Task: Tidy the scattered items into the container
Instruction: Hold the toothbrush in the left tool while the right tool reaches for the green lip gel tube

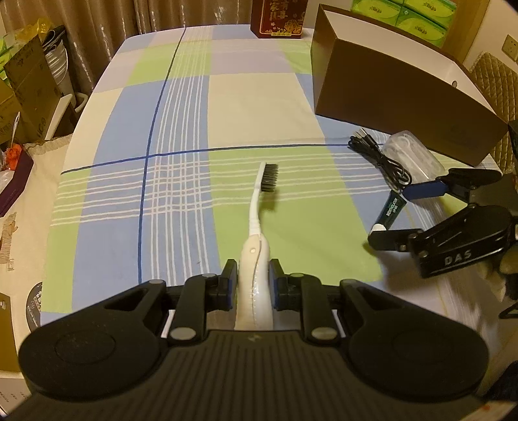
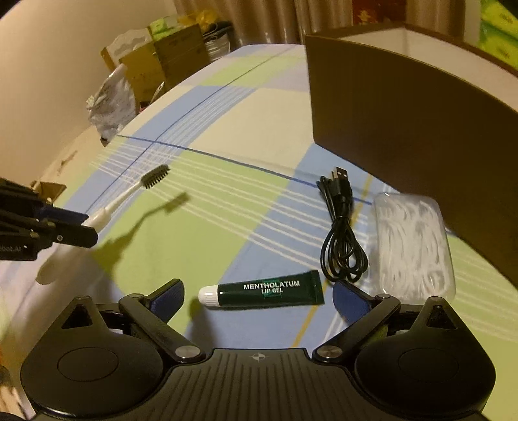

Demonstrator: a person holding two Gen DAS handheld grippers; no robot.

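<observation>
My left gripper (image 1: 252, 278) is shut on the handle of a white toothbrush (image 1: 259, 207) with dark bristles and holds it above the checked tablecloth; it also shows in the right wrist view (image 2: 129, 194), casting a shadow. My right gripper (image 2: 259, 298) is open, its jaws on either side of a dark green Mentholatum lip gel tube (image 2: 265, 293) lying on the cloth. The right gripper (image 1: 393, 212) shows in the left wrist view around the tube (image 1: 390, 210). A coiled black USB cable (image 2: 341, 230) and a clear box of floss picks (image 2: 414, 246) lie beyond. The brown open container (image 2: 404, 107) stands behind them.
A red printed box (image 1: 278, 16) stands at the table's far edge. Green tissue packs (image 1: 417, 16) are behind the container. Cardboard boxes and bags (image 2: 155, 61) crowd the floor off the table's left side.
</observation>
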